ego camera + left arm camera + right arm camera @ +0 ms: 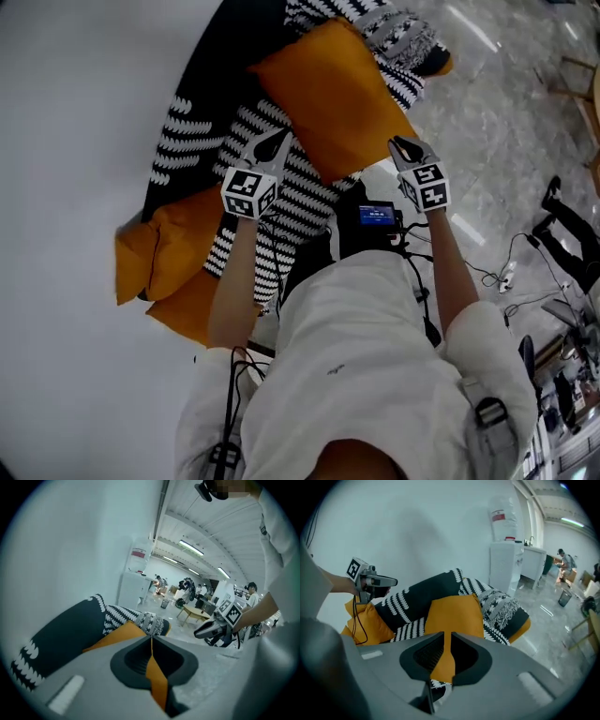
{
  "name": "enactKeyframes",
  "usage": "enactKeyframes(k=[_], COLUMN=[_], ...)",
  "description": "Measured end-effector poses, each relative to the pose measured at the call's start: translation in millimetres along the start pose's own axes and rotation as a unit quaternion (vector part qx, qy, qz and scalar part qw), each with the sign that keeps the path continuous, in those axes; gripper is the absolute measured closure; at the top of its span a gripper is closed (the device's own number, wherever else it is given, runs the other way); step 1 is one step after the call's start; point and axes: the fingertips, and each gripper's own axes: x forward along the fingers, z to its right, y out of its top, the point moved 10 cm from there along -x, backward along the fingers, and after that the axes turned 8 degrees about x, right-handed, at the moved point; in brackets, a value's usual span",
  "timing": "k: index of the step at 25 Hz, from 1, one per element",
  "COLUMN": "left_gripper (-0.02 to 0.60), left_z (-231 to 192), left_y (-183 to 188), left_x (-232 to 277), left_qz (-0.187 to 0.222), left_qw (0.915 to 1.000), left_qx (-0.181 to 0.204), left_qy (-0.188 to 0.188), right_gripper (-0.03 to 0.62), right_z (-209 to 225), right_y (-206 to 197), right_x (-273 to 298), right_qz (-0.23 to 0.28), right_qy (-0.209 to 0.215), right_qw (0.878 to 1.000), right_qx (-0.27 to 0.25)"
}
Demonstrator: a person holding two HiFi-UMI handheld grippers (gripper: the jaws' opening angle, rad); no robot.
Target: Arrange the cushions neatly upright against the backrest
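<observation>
A large orange cushion (333, 94) lies tilted on the sofa seat, over black-and-white striped cushions (281, 206). Two more orange cushions (173, 248) are bunched at the near end. A grey patterned cushion (398, 33) sits at the far end. The black backrest (225, 75) carries white zigzag rows. My left gripper (274, 142) hovers at the orange cushion's near left corner, shut and holding nothing (151, 639). My right gripper (403, 145) hangs at the cushion's near right edge. Its jaws (446, 637) stand a narrow gap apart, with only the orange cushion (454, 613) seen beyond them.
A white wall (75, 112) runs behind the sofa. Marble floor (487, 122) lies to the right, with cables (506, 272) trailing on it. A water dispenser (506, 559) stands past the sofa's far end. A low wooden table (197, 612) and people are farther off.
</observation>
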Motion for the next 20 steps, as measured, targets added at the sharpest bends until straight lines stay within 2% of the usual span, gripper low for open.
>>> enactKeyframes(k=[8, 11, 15, 20], left_gripper=[0.561, 0.544, 0.523, 0.475], left_z=[-52, -71, -92, -122], left_y=[2, 1, 3, 5], left_x=[103, 145, 196, 233], left_qz=[-0.074, -0.108, -0.142, -0.178], left_qw=[0.9959, 0.992, 0.9852, 0.9748], left_qx=[0.035, 0.045, 0.07, 0.109], left_qy=[-0.039, -0.047, -0.064, -0.079], right_gripper=[0.477, 0.43, 0.397, 0.341], right_z=[59, 81, 101, 101], right_y=[-42, -63, -87, -103], right_x=[37, 53, 71, 92], right_qz=[-0.033, -0.06, -0.078, -0.092], right_qy=[-0.028, -0.03, -0.036, -0.038], right_qw=[0.996, 0.991, 0.983, 0.968], right_qx=[0.081, 0.112, 0.164, 0.231])
